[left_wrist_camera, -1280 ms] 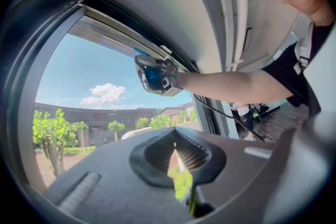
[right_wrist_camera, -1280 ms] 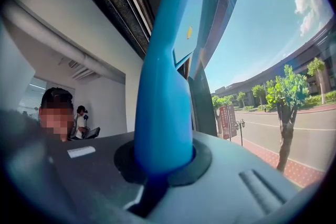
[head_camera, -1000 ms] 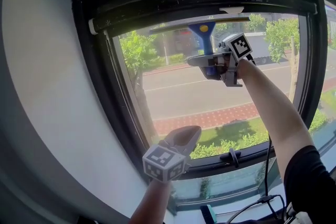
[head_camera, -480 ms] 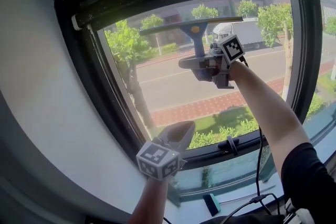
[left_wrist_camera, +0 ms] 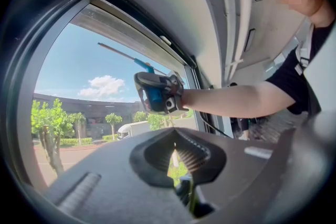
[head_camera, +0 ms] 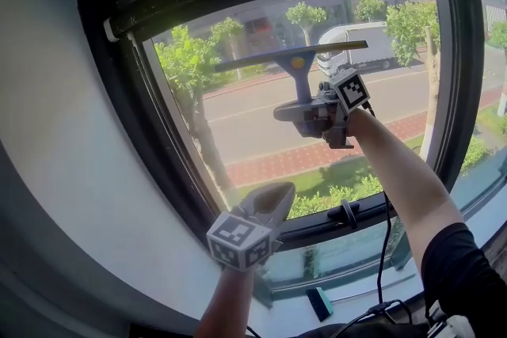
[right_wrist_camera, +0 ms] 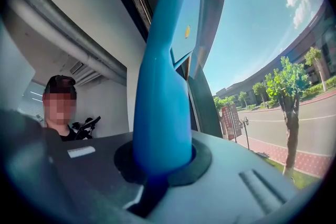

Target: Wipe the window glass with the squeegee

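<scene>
A squeegee with a blue handle and a long dark blade lies flat against the upper part of the window glass. My right gripper is shut on the lower end of that handle, just below the blade. In the right gripper view the blue handle rises straight out from between the closed jaws of the right gripper. My left gripper hovers low in front of the bottom frame, shut on nothing. The left gripper view shows its jaws together, with the squeegee up ahead.
A black window frame surrounds the glass, with a latch handle on the bottom rail. A black cable hangs from my right arm. A small teal object lies on the sill. A white wall is on the left.
The right gripper has drawn the squeegee a little way down the glass from near the top frame. The left gripper has stayed about where it was.
</scene>
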The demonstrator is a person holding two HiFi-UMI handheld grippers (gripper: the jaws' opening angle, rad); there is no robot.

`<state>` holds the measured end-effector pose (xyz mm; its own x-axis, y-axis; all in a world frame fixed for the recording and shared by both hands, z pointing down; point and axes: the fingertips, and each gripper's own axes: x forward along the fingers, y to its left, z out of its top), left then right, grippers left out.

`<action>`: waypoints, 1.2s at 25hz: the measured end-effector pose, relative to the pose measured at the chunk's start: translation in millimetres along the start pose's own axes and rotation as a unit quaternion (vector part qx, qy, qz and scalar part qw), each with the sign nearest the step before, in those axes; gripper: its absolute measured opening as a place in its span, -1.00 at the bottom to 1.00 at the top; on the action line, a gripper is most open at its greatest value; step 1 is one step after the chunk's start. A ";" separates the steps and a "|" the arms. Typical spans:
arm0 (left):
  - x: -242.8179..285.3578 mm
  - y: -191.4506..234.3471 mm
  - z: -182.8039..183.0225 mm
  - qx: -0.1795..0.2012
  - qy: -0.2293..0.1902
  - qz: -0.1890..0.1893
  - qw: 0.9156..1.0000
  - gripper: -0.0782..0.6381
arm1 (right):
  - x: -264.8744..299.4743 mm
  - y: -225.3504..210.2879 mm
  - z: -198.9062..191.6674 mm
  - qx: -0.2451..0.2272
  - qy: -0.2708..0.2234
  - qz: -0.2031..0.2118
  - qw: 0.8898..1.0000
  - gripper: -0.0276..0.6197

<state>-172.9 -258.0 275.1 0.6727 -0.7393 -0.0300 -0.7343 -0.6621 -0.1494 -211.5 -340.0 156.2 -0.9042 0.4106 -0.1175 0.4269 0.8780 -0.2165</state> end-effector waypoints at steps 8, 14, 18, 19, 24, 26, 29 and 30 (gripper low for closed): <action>2.6 -4.1 -9.7 -0.011 0.003 0.000 1.000 -0.77 | -5.3 -5.0 -28.6 0.015 0.000 -0.002 1.000 -0.89; 2.1 -2.5 -16.2 -0.017 0.004 0.000 1.000 -0.77 | -4.6 -6.7 -52.2 0.006 -0.006 -0.002 1.000 -0.89; 2.4 -3.1 -18.9 -0.022 0.006 0.000 1.000 -0.77 | -9.2 -13.2 -72.8 0.018 -0.007 -0.007 1.000 -0.88; 2.6 -3.4 -20.3 -0.024 0.006 0.000 1.000 -0.77 | -9.9 -13.8 -77.5 0.022 -0.008 -0.007 1.000 -0.88; 4.6 -5.6 -26.4 -0.029 0.012 0.002 1.000 -0.77 | -10.9 -14.9 -99.4 0.042 -0.011 -0.005 0.999 -0.88; 5.8 -7.7 -27.3 -0.030 0.014 0.000 0.999 -0.77 | -12.6 -16.9 -111.1 0.050 -0.009 -0.008 0.999 -0.88; 7.3 -9.9 -29.2 -0.032 0.017 -0.002 0.999 -0.77 | -14.4 -17.6 -129.1 0.063 -0.008 -0.008 0.998 -0.88; 7.8 -10.7 -29.6 -0.032 0.017 -0.002 0.999 -0.77 | -14.8 -17.5 -134.9 0.068 -0.008 -0.007 0.998 -0.88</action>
<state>-162.5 -260.4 305.7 0.6733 -0.7393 0.0040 -0.7364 -0.6711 -0.0850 -207.5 -328.3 292.5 -0.9103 0.3937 -0.1282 0.4130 0.8421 -0.3469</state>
